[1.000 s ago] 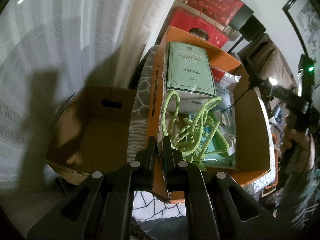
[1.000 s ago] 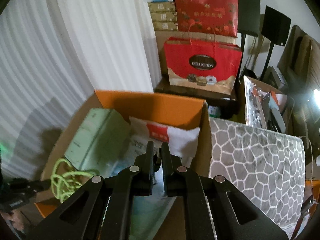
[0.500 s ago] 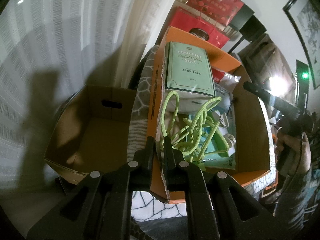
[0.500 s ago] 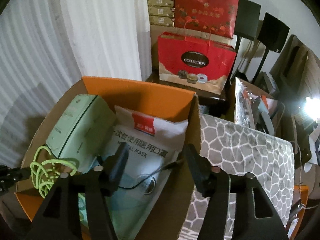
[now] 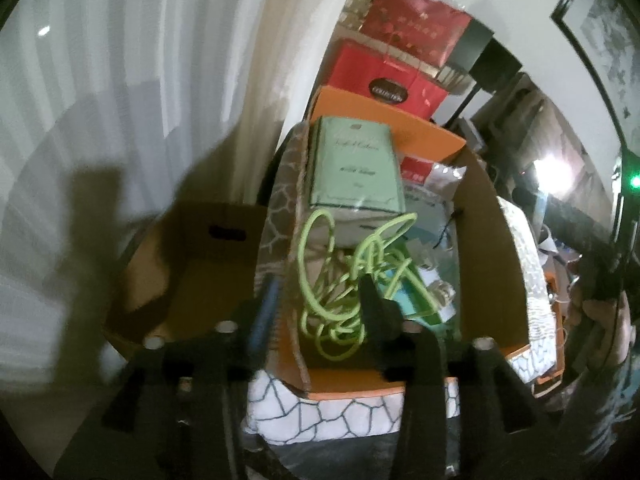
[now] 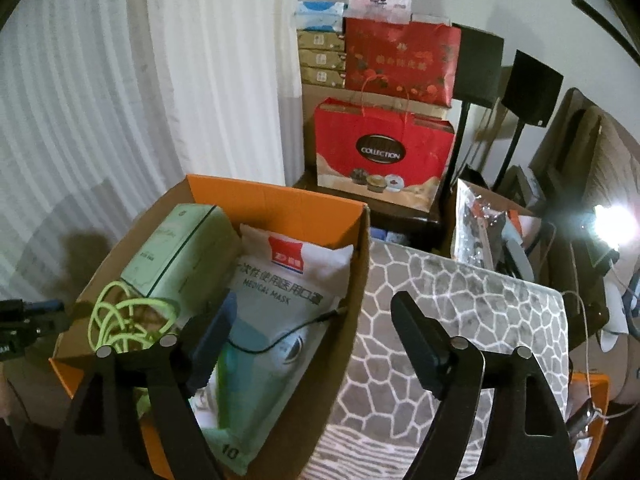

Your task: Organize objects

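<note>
Both tools opening above orange box

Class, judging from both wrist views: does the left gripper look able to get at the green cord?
Probably yes. The left gripper, jaws opening, straddles the box wall; the green cord lies uncovered just inside.

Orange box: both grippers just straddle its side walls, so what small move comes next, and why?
Probably lift both clear of the orange box. The left gripper and right gripper each straddle a wall with jaws opening and pads off the cardboard. Then reach for the green cord lying loose on top.
</note>
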`<state>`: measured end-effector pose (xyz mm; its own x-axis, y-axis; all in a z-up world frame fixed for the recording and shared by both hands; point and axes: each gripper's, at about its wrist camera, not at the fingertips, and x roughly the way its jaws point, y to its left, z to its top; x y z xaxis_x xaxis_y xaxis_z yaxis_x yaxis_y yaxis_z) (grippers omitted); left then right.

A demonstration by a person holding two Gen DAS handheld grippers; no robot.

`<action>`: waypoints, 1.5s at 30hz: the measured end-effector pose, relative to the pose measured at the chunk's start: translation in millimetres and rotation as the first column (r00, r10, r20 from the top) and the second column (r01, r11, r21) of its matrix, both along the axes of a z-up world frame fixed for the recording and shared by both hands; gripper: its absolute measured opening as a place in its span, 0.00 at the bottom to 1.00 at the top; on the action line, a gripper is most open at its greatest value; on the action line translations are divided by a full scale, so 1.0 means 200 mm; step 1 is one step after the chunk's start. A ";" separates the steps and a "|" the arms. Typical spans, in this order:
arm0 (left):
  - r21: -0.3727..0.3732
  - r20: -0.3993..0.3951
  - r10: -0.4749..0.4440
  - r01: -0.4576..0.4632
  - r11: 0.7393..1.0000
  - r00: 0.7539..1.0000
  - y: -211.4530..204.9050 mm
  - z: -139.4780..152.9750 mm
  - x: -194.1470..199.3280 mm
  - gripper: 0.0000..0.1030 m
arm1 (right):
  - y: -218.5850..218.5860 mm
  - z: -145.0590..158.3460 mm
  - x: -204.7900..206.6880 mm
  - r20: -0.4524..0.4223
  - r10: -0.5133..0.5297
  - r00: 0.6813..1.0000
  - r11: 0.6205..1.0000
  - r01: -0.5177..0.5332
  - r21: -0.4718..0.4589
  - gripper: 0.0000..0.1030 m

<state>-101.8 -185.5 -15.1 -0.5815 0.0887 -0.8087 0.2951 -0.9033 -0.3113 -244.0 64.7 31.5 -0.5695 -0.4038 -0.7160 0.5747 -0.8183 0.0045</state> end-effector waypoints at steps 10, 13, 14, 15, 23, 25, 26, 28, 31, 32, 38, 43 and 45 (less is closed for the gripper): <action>-0.112 -0.068 -0.055 0.047 0.993 0.996 0.21 0.14 0.01 0.70 | 0.22 0.07 0.13 -0.016 -0.037 0.999 0.998 0.036 -0.045 0.91; -0.132 -0.095 -0.074 0.061 0.989 0.993 0.28 0.18 0.02 0.74 | 0.30 0.07 0.18 -0.031 -0.055 0.998 0.997 0.053 -0.048 0.98; -0.137 -0.100 -0.078 0.064 0.988 0.992 0.30 0.20 0.01 0.74 | 0.33 0.07 0.20 -0.035 -0.060 0.998 0.997 0.058 -0.052 0.99; -0.145 -0.105 -0.082 0.067 0.987 0.991 0.33 0.21 0.01 0.75 | 0.35 0.07 0.21 -0.033 -0.064 0.997 0.997 0.062 -0.055 0.99; -0.216 -0.167 -0.112 0.074 0.974 0.980 0.54 0.26 0.04 0.95 | 0.52 0.06 0.32 -0.012 -0.112 0.994 0.989 0.110 -0.094 0.99; -0.236 -0.168 -0.117 0.075 0.969 0.979 0.59 0.25 0.04 0.96 | 0.57 0.05 0.35 -0.006 -0.125 0.992 0.985 0.123 -0.117 0.99; -0.241 -0.169 -0.118 0.075 0.968 0.979 0.61 0.25 0.04 0.96 | 0.59 0.05 0.37 -0.005 -0.133 0.991 0.984 0.131 -0.122 0.99; -0.245 -0.168 -0.120 0.076 0.967 0.979 0.66 0.24 0.04 0.97 | 0.62 0.04 0.40 -0.006 -0.147 0.989 0.982 0.146 -0.123 0.99; -0.242 -0.171 -0.123 0.080 0.967 0.978 0.71 0.23 0.05 0.97 | 0.67 0.03 0.44 -0.012 -0.164 0.986 0.979 0.162 -0.122 0.99; -0.243 -0.175 -0.126 0.081 0.967 0.977 0.73 0.23 0.06 0.97 | 0.69 0.04 0.46 -0.021 -0.174 0.985 0.978 0.170 -0.120 0.99; -0.264 -0.196 -0.109 0.055 0.963 0.975 0.83 0.23 0.09 1.00 | 0.79 0.03 0.54 -0.034 -0.223 0.974 0.965 0.216 -0.149 0.99; -0.280 -0.204 -0.106 0.045 0.959 0.973 0.91 0.21 0.12 1.00 | 0.86 0.01 0.61 -0.047 -0.255 0.966 0.957 0.246 -0.153 0.99; -0.282 -0.203 -0.110 0.050 0.958 0.973 0.94 0.21 0.13 1.00 | 0.88 0.00 0.63 -0.045 -0.267 0.963 0.954 0.257 -0.153 0.99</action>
<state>-75.9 2.8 26.5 -0.7440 -0.0647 -0.6650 0.1719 -0.9803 -0.0969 -117.2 240.0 30.7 -0.7122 -0.3303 -0.6194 0.3429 -0.9336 0.1036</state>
